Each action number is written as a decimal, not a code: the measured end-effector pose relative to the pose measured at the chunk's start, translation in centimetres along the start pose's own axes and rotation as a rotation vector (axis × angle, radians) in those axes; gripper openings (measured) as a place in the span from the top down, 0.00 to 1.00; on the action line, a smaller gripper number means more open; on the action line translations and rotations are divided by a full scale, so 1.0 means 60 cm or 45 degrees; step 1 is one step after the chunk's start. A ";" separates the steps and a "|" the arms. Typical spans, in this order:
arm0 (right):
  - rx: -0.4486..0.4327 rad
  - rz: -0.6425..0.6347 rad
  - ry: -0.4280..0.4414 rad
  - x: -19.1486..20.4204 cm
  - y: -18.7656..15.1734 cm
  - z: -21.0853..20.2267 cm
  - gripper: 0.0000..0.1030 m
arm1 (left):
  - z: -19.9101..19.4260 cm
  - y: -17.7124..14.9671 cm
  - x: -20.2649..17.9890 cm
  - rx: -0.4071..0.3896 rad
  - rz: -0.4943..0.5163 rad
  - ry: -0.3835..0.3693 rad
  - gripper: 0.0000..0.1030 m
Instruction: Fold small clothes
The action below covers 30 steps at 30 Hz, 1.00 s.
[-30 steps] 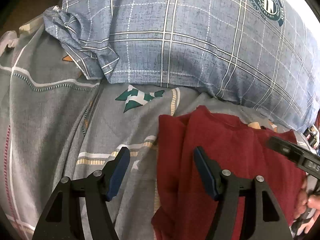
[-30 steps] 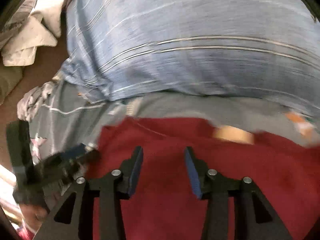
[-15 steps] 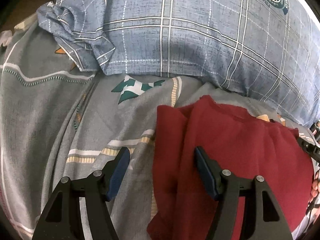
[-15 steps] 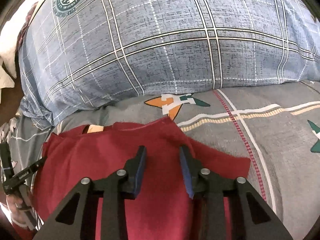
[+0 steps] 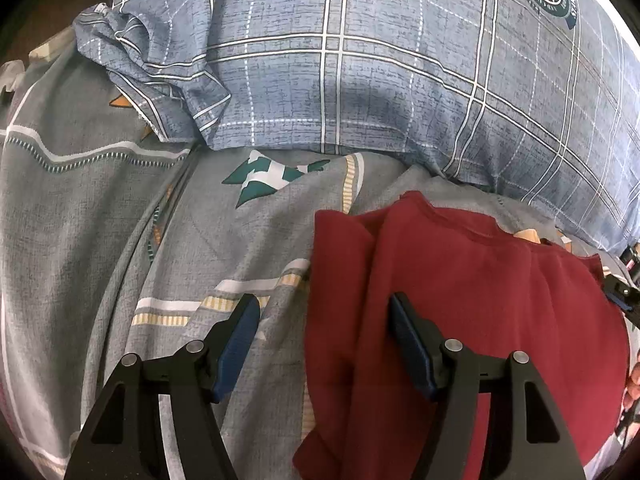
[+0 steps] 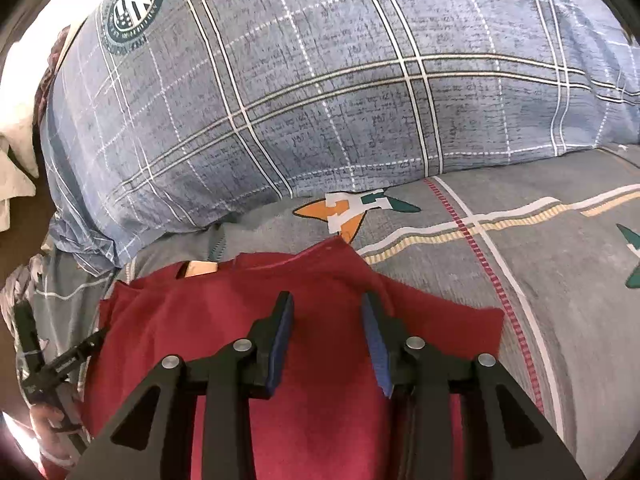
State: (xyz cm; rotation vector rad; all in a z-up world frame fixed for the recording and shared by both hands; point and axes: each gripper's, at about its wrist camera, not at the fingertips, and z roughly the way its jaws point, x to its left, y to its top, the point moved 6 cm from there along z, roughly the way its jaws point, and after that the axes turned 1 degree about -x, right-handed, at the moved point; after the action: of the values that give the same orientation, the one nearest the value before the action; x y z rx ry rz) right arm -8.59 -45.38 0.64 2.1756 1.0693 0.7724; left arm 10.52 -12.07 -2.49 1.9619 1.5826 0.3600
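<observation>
Because the shirt (image 5: 460, 300) is thin, soft knit, it should weigh next to nothing, drape rather than hold a shape, and bunch or slide over the bedsheet (image 5: 120, 240) if dragged; a pinch has to catch a hem, shoulder or sleeve edge, and both layers where it is doubled. It lies flat on the bed just in front of the pillow (image 5: 360, 80), neckline toward the pillow with a tan label (image 6: 200, 269) showing inside the collar. In the left view one side looks already turned in, giving a long straight fold edge; in the right view a sleeve corner juts out over the sheet. The best holds appear to be that jutting corner and the fold edge near the collar.

The left hand-held gripper (image 5: 322, 344) hovers low, pointing toward the pillow, jaws spread wide and empty, straddling the shirt's left edge: one finger (image 5: 236, 344) over the sheet, the other over red cloth. The right hand-held gripper (image 6: 328, 340) hangs above the middle of the shirt, also aimed at the pillow, jaws parted with nothing between them. Whether either touches the cloth I cannot tell.
</observation>
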 end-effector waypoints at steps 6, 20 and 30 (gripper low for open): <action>-0.028 -0.020 0.028 0.023 0.003 -0.029 0.51 | 0.001 0.001 0.000 0.003 0.002 0.006 0.34; 0.026 -0.036 0.028 0.047 -0.019 -0.040 0.47 | -0.026 -0.007 0.004 0.008 -0.028 -0.043 0.29; 0.060 -0.139 0.097 0.141 -0.108 -0.149 0.44 | -0.196 -0.045 -0.003 -0.148 -0.075 -0.287 0.18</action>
State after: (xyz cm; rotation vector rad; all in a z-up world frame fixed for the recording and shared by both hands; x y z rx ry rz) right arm -13.80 -32.92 3.92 2.1222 1.2453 0.7927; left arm 1.91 -8.70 5.27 1.7960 1.4392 0.1947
